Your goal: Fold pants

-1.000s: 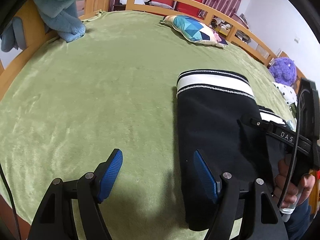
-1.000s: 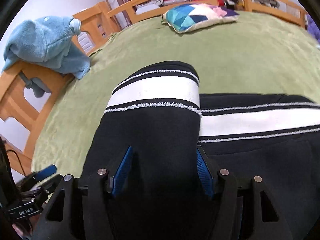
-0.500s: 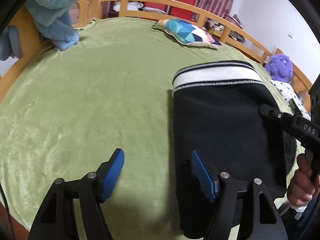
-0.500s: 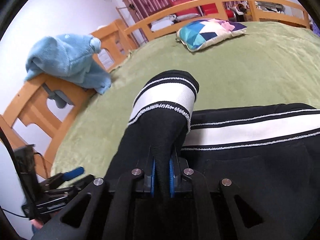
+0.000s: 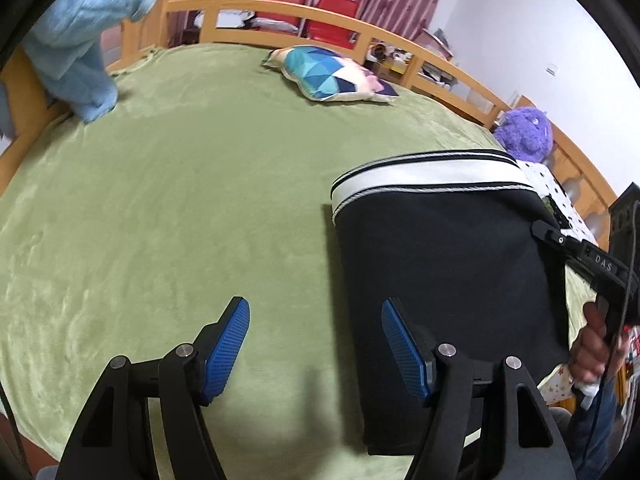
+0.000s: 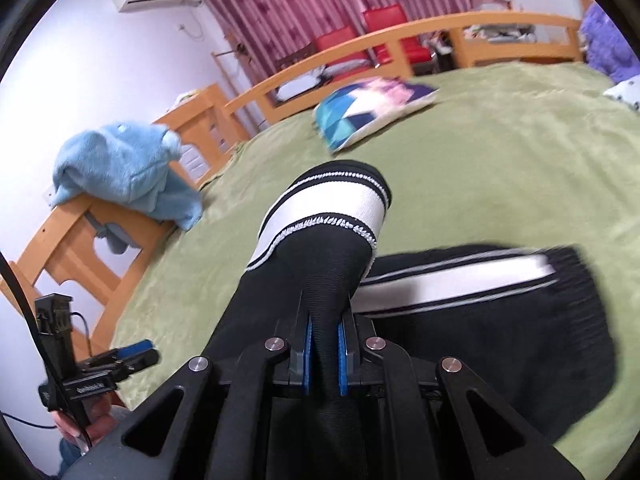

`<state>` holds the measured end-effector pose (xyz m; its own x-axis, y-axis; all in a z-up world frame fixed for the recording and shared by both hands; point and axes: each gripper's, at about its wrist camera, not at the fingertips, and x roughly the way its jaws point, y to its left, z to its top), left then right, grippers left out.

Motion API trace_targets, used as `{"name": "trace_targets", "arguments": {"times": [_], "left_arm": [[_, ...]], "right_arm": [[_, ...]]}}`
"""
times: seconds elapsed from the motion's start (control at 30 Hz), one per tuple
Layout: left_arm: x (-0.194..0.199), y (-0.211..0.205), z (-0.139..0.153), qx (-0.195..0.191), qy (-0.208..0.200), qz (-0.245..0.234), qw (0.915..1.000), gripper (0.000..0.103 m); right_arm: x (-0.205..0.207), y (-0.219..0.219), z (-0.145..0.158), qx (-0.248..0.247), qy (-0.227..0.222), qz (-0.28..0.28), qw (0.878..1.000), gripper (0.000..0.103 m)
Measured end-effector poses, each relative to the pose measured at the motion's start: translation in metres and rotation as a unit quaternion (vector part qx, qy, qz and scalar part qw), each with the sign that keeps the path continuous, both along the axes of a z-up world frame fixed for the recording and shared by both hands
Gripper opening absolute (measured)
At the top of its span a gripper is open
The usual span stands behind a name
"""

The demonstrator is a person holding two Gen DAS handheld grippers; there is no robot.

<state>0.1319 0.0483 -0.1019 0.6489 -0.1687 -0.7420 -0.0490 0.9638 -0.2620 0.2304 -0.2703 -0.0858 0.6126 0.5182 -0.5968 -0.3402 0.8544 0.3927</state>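
Black pants [image 5: 440, 256] with white striped bands lie on the green blanket [image 5: 180, 200]. My right gripper [image 6: 324, 344] is shut on a bunched fold of the black cloth, and it holds one banded end [image 6: 320, 216] up off the rest of the pants [image 6: 500, 320]. My left gripper [image 5: 316, 340] is open above the blanket at the pants' left edge. Its right pad [image 5: 404, 348] hangs over the black cloth, its left pad [image 5: 226, 344] over bare blanket, and nothing is pressed between them. A hand [image 5: 596, 344] holds the right gripper's handle.
A wooden bed rail [image 5: 320, 12] runs round the bed. A patterned pillow [image 5: 332, 76] lies at the far side. A light blue fleece [image 6: 124, 168] hangs over the rail at the left. A purple plush toy [image 5: 524, 132] sits at the right.
My right gripper has shut on the pants and has risen, lifting the banded end off the bed. My left gripper has drawn back and up a little, still open.
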Motion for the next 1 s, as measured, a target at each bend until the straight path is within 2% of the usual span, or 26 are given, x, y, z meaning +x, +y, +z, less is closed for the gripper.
{"name": "trace_targets", "arguments": {"times": [0.1,0.27,0.37,0.43,0.47,0.53,0.67,0.73,0.8,0.87,0.93,1.0], "left_arm": [[0.008,-0.018,0.006,-0.004,-0.001,-0.013,0.9999,0.066],[0.024,-0.046,-0.001,-0.048,0.019,-0.040,0.9979,0.066],[0.030,-0.067,-0.010,-0.053,0.033,-0.054,0.9966,0.066],[0.034,-0.083,-0.016,-0.050,0.041,-0.066,0.9957,0.067],[0.035,-0.088,-0.018,-0.048,0.043,-0.068,0.9956,0.067],[0.039,-0.101,-0.026,-0.045,0.057,-0.074,0.9946,0.067],[0.037,-0.116,-0.043,-0.045,0.080,-0.081,0.9925,0.067],[0.030,-0.126,-0.060,-0.043,0.100,-0.092,0.9898,0.068],[0.022,-0.132,-0.073,-0.048,0.115,-0.101,0.9870,0.068],[0.015,-0.141,-0.083,-0.049,0.132,-0.121,0.9826,0.069],[0.010,-0.144,-0.078,-0.037,0.123,-0.123,0.9840,0.069],[0.010,-0.142,-0.064,-0.033,0.100,-0.121,0.9871,0.068]], "right_arm": [[0.010,-0.035,0.007,-0.035,-0.003,-0.021,0.999,0.010],[0.036,-0.094,0.000,-0.058,0.011,-0.055,0.997,0.010],[0.055,-0.125,-0.027,-0.068,0.044,-0.082,0.993,0.010],[0.061,-0.140,-0.047,-0.059,0.064,-0.085,0.993,0.011],[0.062,-0.145,-0.055,-0.055,0.073,-0.088,0.992,0.014],[0.059,-0.150,-0.065,-0.064,0.082,-0.095,0.990,0.025],[0.029,-0.154,-0.049,-0.079,0.039,-0.107,0.990,0.026],[0.009,-0.148,-0.044,-0.102,0.018,-0.090,0.991,0.030],[-0.007,-0.142,-0.052,-0.137,0.015,-0.071,0.988,0.036],[-0.013,-0.139,-0.064,-0.161,0.026,-0.059,0.985,0.037],[-0.016,-0.139,-0.077,-0.181,0.036,-0.053,0.981,0.039],[-0.016,-0.148,-0.073,-0.165,0.042,-0.053,0.984,0.040]]}}
